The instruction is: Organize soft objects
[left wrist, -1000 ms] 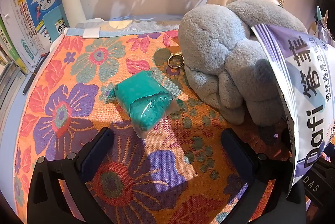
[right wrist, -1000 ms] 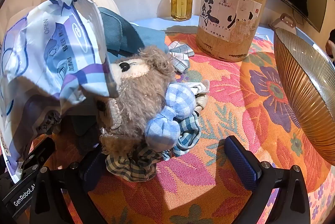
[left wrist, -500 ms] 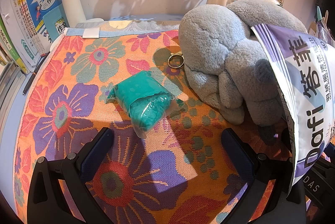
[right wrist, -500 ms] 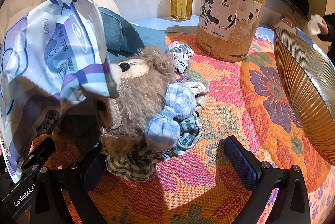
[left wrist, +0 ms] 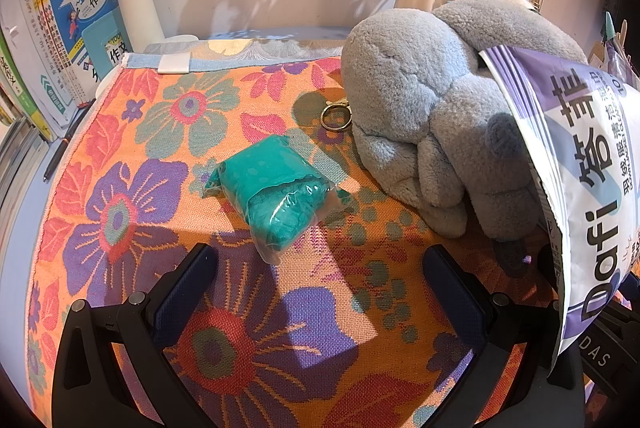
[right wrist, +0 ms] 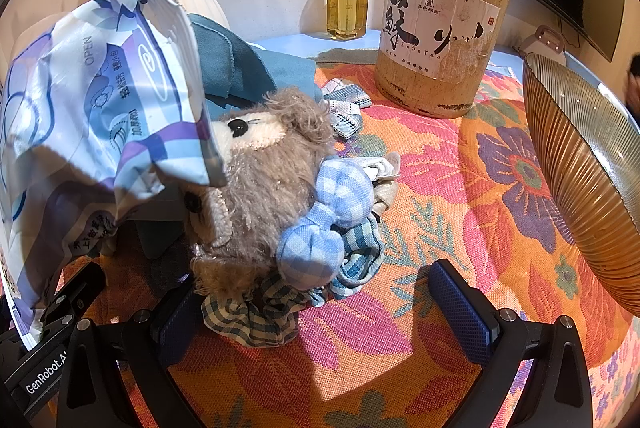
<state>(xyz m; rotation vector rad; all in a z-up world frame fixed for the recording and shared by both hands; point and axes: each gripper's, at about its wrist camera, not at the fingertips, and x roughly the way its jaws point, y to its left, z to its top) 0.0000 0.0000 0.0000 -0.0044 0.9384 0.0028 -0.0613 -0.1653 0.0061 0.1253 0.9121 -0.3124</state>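
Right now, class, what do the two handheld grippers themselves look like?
Both the left gripper and the right gripper have glossy black plastic fingers with silver screws and dark blue textured pads. Beside the right one, a black part reads "GenRobot".

Floral cloth bare ahead; grey plush, wipes pack crowd right.

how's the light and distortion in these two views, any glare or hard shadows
Left wrist view: hard sunlight lays sharp dark shadows across the floral cloth, the wrapped teal bundle glints on its plastic, and fisheye bends the books at the edge. Right wrist view: sunlit patch between the open tongs, highlights on the ribbed bowl, dark vignette in the corners.
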